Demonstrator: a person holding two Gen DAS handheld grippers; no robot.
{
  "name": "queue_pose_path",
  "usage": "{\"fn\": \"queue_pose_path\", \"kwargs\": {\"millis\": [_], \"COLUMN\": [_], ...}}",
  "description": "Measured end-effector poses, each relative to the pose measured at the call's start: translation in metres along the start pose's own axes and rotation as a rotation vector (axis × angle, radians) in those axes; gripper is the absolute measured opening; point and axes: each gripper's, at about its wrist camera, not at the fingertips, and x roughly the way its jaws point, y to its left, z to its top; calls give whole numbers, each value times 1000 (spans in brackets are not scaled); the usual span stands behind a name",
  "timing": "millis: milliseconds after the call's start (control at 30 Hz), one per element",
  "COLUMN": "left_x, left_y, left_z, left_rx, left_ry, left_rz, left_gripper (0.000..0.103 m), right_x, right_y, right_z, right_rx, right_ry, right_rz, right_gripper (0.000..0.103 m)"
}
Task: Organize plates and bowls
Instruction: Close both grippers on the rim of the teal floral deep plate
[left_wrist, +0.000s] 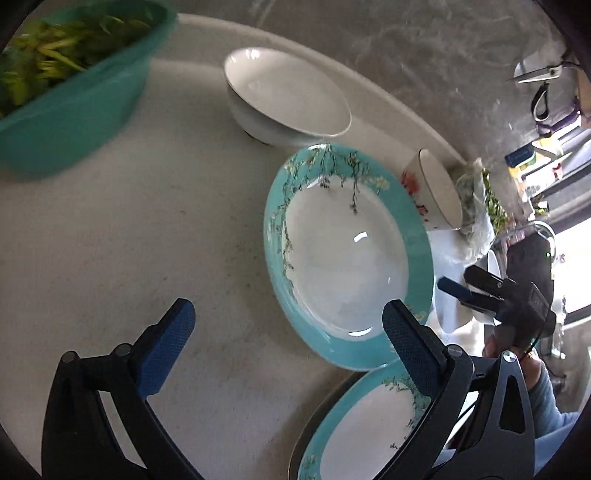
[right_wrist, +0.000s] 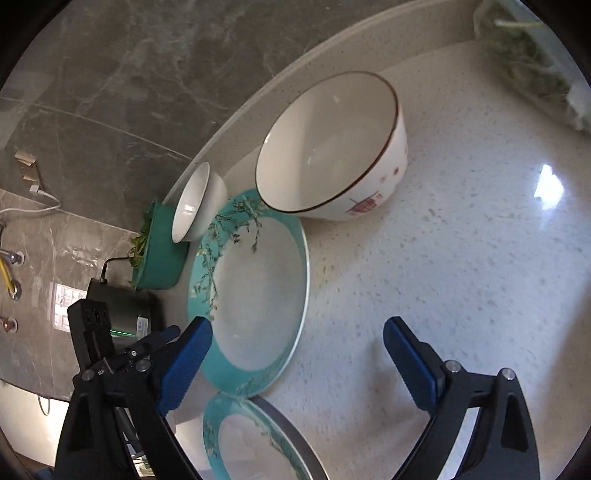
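A teal-rimmed plate (left_wrist: 343, 254) with a blossom pattern lies on the pale counter; it also shows in the right wrist view (right_wrist: 255, 295). A second matching plate (left_wrist: 365, 428) sits on a dark rim near me, also low in the right wrist view (right_wrist: 243, 443). A plain white bowl (left_wrist: 288, 98) stands behind the plate, and shows small in the right wrist view (right_wrist: 197, 203). A white bowl with red flowers (left_wrist: 432, 192) stands at the right and looms large in the right wrist view (right_wrist: 332, 151). My left gripper (left_wrist: 291, 343) is open and empty, its right finger over the plate's near rim. My right gripper (right_wrist: 295, 354) is open and empty beside the plate; it also shows in the left wrist view (left_wrist: 458, 288).
A teal basin of green vegetables (left_wrist: 70, 92) stands at the far left, seen too in the right wrist view (right_wrist: 159, 251). A bag of greens (right_wrist: 535, 62) lies at the back right. A marbled grey wall (left_wrist: 406, 48) runs behind the counter's raised edge. A dark pot (right_wrist: 122, 306) stands at the left.
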Motion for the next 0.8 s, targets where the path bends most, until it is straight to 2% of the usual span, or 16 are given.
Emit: {"fn": "queue_pose_path", "kwargs": {"millis": [100,300,333,367,467,533,633,700,733,800], "left_x": [16,34,35,38,46,51,54,55,55,55], "left_y": [1,-7,-9,-10,-14,-15,-18,-19,-19,-17], "left_z": [14,30,30,31,33,34,34,34,34,33], "left_rx": [13,61,71,79,96,101,108,111,110,102], "left_ry": [30,33,37,42,56,58,67,61,56,54], "left_rz": [-7,45,54,60,81,86,77,85,96,98], "left_gripper": [102,97,90,78,51,46,29,26,20,18], "right_x": [6,19,22,25,29,32,36,39,42,41], "right_y": [0,1,1,1,4,6,7,8,8,7], "right_z": [6,16,16,16,16,16,15,14,13,12], "right_rx": [0,2,2,4,-18,-34,-43,-48,-53,-55], "right_ry": [10,17,26,35,45,50,77,95,106,100], "right_rz": [4,-3,-5,1,4,-4,-8,-11,-22,-37], "right_gripper": [91,84,82,78,71,66,50,34,28,21]}}
